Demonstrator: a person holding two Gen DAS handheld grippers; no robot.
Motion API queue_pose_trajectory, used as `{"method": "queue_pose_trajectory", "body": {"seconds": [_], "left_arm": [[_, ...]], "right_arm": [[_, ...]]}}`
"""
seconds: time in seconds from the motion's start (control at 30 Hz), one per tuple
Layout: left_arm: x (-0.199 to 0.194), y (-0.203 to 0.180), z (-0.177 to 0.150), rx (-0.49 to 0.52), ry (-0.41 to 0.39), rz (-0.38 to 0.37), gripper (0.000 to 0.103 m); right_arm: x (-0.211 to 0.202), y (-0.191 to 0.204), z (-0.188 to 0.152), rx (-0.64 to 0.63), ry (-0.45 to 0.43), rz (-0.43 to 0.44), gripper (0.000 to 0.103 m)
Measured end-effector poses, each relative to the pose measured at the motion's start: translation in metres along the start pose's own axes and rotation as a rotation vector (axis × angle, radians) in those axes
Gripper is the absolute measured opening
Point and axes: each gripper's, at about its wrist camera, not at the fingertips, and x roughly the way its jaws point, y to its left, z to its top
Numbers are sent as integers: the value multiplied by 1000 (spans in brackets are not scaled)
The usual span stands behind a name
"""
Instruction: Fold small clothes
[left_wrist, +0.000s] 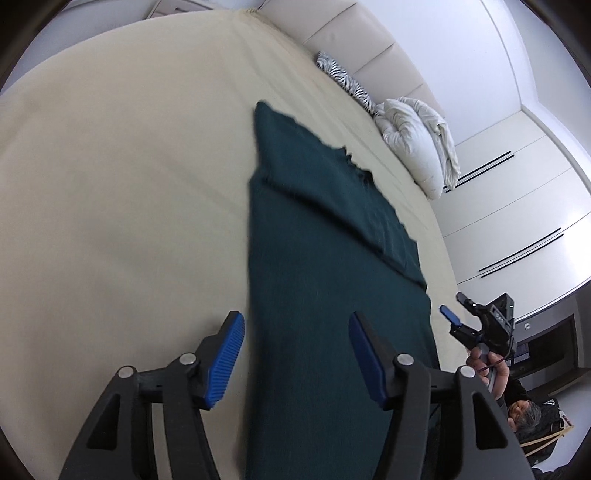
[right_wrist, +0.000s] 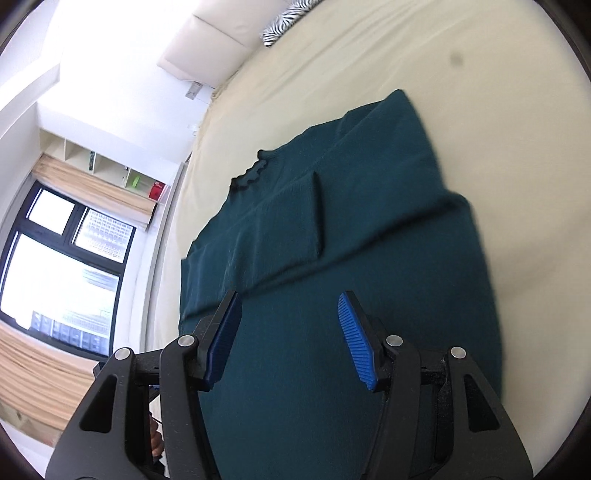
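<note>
Since that green sweater (right_wrist: 332, 229) on the bed (left_wrist: 110, 184) looks soft and floppy, I'd pinch its bottom hem corners; left gripper (left_wrist: 295, 354) and right gripper (right_wrist: 290, 339) both have jaws spread, holding nothing.

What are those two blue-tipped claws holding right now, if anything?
Nothing. The left gripper and right gripper are both open above the dark green top lying on the bed.

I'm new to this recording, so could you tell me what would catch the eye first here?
A dark teal sweater lies partly folded along the cream bed. Both the left gripper and the right gripper hover open above its near end. A white duvet sits bunched by the headboard.
</note>
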Motion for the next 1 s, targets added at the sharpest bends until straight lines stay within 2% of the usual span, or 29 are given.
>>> {"method": "queue_pose_trajectory", "body": {"seconds": [0.17, 0.3, 0.53, 0.67, 0.9, 1.0], "left_arm": [[-12, 12, -61, -37, 80, 39, 61], [-20, 8, -93, -25, 112, 23, 61], [-24, 9, -112, -64, 144, -3, 61], [-18, 8, -113, -79, 174, -11, 52], [-19, 17, -115, -131, 185, -47, 47], [-20, 20, -118, -128, 190, -29, 29]], "right_arm": [[-46, 0, -53, -72, 4, -36, 54], [-73, -13, -90, -75, 20, -76, 54], [-112, -50, -142, 15, 14, -93, 54], [-124, -65, -154, 56, 15, -110, 54], [-141, -80, -169, 94, 20, -142, 54], [-146, -88, -173, 123, 34, -143, 54]]}}
